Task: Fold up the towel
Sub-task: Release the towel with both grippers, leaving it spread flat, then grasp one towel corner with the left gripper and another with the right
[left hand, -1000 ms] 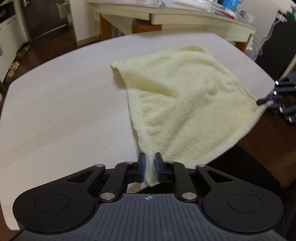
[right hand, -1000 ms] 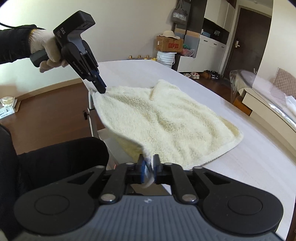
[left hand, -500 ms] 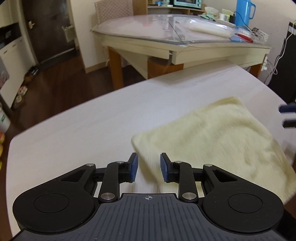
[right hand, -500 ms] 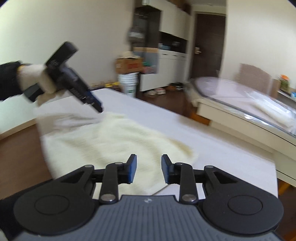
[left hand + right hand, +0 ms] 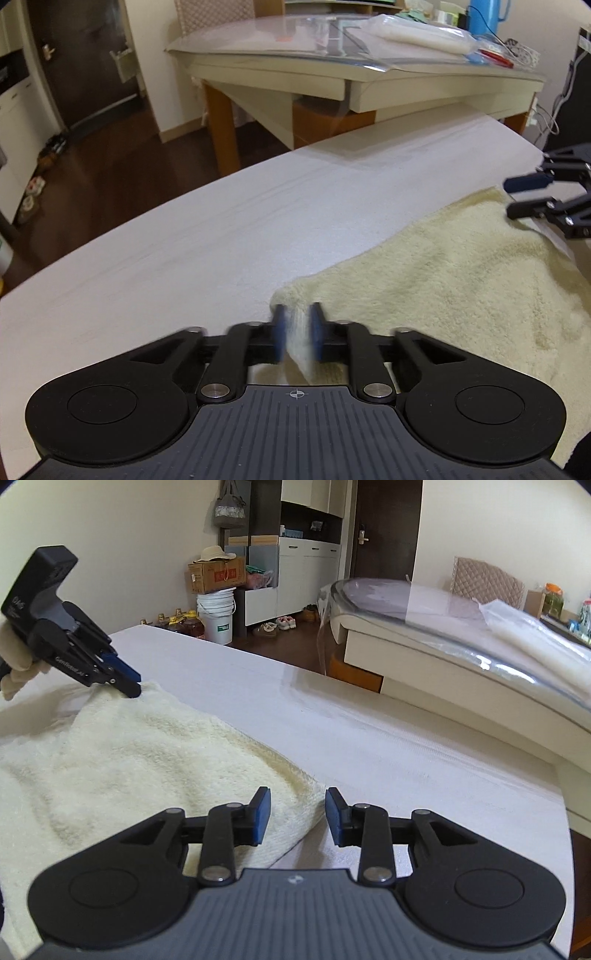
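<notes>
Right view only, gloved hand (image 5: 16, 664), towel (image 5: 129, 760)

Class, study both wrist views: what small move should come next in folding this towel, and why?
Probably close the right hand-held gripper on the towel corner. Its pads are apart with the corner between them, unpinched, while the left hand-held gripper is already shut on its own corner.
</notes>
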### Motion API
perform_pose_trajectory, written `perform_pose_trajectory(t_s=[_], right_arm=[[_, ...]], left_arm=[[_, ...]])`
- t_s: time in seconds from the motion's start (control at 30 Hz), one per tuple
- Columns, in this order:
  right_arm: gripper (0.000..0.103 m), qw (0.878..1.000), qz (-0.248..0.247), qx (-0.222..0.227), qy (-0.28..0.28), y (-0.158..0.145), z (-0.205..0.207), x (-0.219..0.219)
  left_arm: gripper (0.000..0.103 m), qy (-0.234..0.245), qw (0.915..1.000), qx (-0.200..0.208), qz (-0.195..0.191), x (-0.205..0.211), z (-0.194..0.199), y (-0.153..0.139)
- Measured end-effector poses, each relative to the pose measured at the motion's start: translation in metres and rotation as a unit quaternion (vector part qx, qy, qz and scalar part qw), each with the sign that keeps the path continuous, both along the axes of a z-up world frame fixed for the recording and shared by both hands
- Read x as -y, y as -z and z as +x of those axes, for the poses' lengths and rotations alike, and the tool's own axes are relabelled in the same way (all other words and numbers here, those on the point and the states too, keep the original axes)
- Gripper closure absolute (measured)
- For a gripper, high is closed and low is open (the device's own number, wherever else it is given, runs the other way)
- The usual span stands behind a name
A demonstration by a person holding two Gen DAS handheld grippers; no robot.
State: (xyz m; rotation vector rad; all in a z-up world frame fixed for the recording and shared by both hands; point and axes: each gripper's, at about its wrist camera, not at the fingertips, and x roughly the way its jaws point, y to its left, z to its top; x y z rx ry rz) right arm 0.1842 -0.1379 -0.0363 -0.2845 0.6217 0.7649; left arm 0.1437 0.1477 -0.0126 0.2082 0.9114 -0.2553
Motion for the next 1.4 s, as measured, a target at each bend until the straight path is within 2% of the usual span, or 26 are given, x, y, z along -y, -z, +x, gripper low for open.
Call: perform_pose_trajectory(t_s=[0.07,0.1,0.13,0.3,0.47,0.57,0.63,0.67,0.73,0.8,0.9,1.07,1.23,1.4], right_arm=[[0.071,1.0,-0.002,-0.004,0.0,0.001,0.0,0.0],[0.09,1.0,-0.001,-0.004,-0.002,0.0,0.0,0.001],[0.094,1.0,-0.001,-0.006,-0.007,0.0,0.0,0.0],[0.094,1.0,-0.01,0.017,-0.024,-0.005,0.011,-0.014],[0.092,0.998,-0.028,0.037,-0.046,-0.01,0.035,-0.041],[0.08,0.996,-0.051,0.05,-0.052,-0.011,0.04,-0.053],[0.078,0.996,-0.049,0.058,-0.048,-0.015,0.037,-0.05],[0.078,0.996,-0.041,0.062,-0.04,-0.017,0.034,-0.046],[0.077,0.997,-0.005,0.069,-0.039,-0.031,0.018,-0.027],[0.074,0.996,0.026,0.067,-0.058,-0.042,-0.001,-0.008],[0.072,0.991,0.035,0.068,-0.108,-0.048,-0.035,0.012],[0.071,0.973,-0.05,0.123,-0.191,-0.043,-0.125,0.035],[0.071,0.954,-0.13,0.157,-0.222,-0.036,-0.172,0.042],[0.071,0.931,-0.188,0.192,-0.247,-0.019,-0.187,0.027]], left_arm=[[0.096,-0.002,1.0,0.004,0.003,0.0,-0.002,0.0],[0.096,-0.009,0.9999,0.009,0.003,-0.002,-0.004,-0.001],[0.096,-0.017,0.9997,0.015,0.0,-0.004,-0.006,-0.002],[0.096,-0.059,0.9974,0.041,-0.002,-0.015,-0.011,-0.011],[0.095,-0.087,0.9954,0.035,0.017,-0.024,-0.003,-0.004],[0.089,-0.098,0.9948,0.028,0.009,-0.031,0.0,0.001],[0.082,-0.101,0.9945,0.028,0.007,-0.036,-0.001,0.0],[0.081,-0.104,0.994,0.031,0.005,-0.038,-0.003,-0.002],[0.077,-0.107,0.9934,0.039,0.004,-0.042,-0.009,-0.009],[0.074,-0.108,0.993,0.048,0.006,-0.043,-0.017,-0.017],[0.073,-0.101,0.9935,0.052,0.007,-0.04,-0.03,-0.025],[0.07,-0.092,0.9943,0.051,0.011,-0.032,-0.051,-0.03],[0.066,-0.1,0.9936,0.05,0.017,-0.031,-0.065,-0.03],[0.065,-0.115,0.9924,0.043,0.009,-0.041,-0.077,-0.03]])
